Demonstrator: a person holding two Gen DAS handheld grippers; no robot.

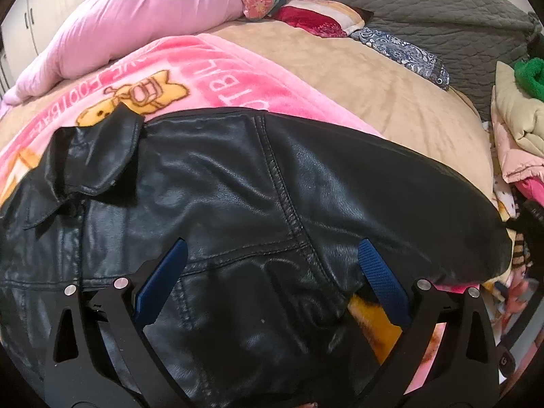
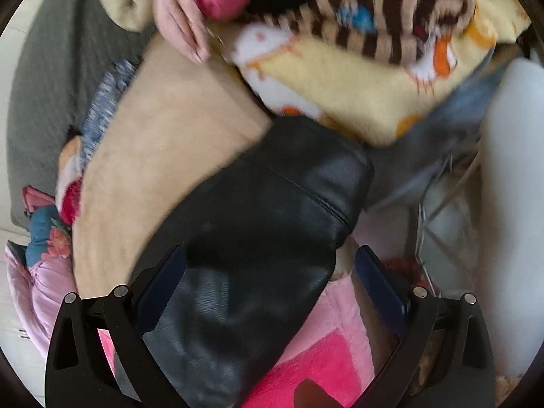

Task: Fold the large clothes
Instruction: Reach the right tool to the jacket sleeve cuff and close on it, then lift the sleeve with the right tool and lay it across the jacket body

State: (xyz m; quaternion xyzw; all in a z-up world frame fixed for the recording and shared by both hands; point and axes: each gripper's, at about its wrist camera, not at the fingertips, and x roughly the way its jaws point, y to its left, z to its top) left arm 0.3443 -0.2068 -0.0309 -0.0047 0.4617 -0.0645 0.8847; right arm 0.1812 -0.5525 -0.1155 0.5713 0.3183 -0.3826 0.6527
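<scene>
Left tool (image 1: 272, 261) jaws spread wide; right tool (image 2: 270, 265) likewise.

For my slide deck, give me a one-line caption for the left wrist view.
Open left gripper poised over a black leather jacket spread on a pink cartoon blanket.

The left wrist camera is looking close down over the black leather jacket (image 1: 258, 210) across the bed (image 1: 391, 102). The right one is hovering near its sleeve (image 2: 272, 204), sharing that jacket and bed.
</scene>
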